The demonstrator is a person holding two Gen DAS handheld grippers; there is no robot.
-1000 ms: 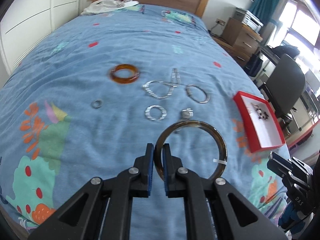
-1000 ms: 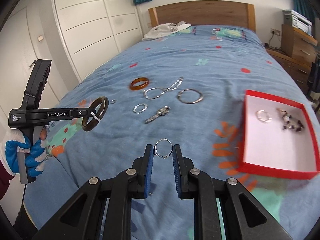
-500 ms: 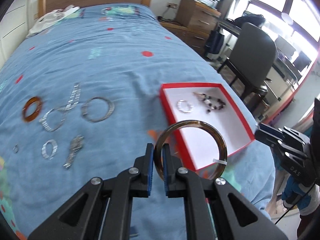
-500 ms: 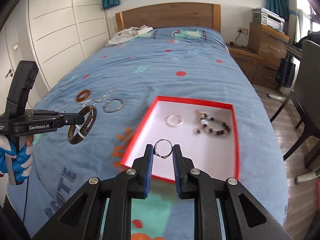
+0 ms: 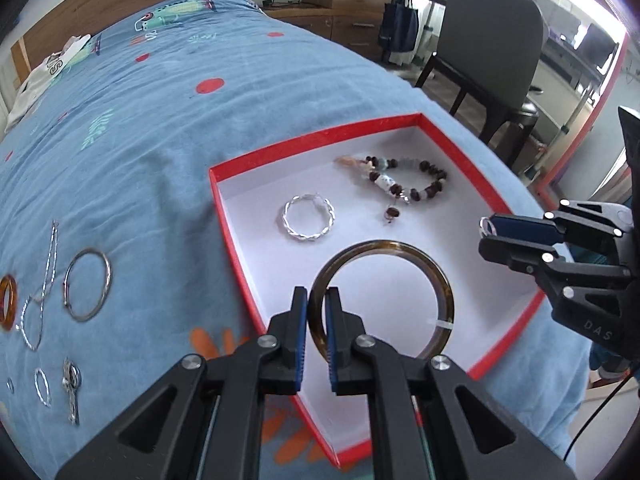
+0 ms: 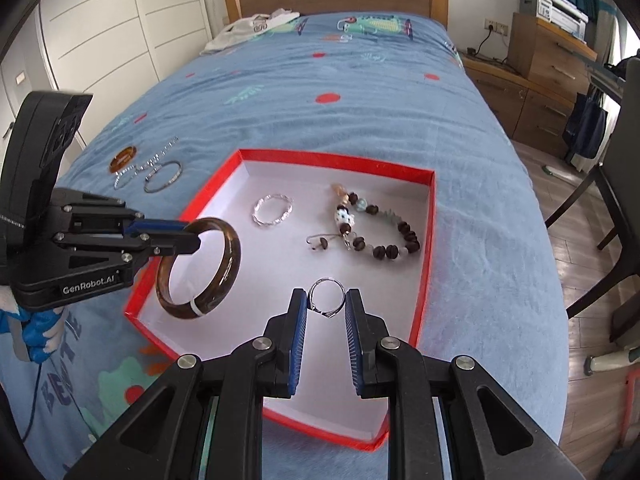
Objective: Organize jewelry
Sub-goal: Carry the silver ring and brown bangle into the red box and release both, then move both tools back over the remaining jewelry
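Red-walled box (image 6: 426, 240) lay directly beneath both my tongs. The left tongs (image 5: 316, 320) were clenched on the brown bangle (image 5: 440, 280), which hung upright over the box's near-left corner. The right tongs (image 6: 326, 308) pinched a small silver ring (image 6: 326, 297) above the bare white floor. Only the left view showed loose pieces waiting on the bed (image 5: 160, 140)

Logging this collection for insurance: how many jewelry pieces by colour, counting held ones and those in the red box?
Silver: 7 (twisted hoop, held ring, bangle, chain, small hoop, clasp piece, tiny ring)
Brown or amber: 2 (dark bangle, amber ring)
Beaded: 1 (beaded bracelet)
Total: 10
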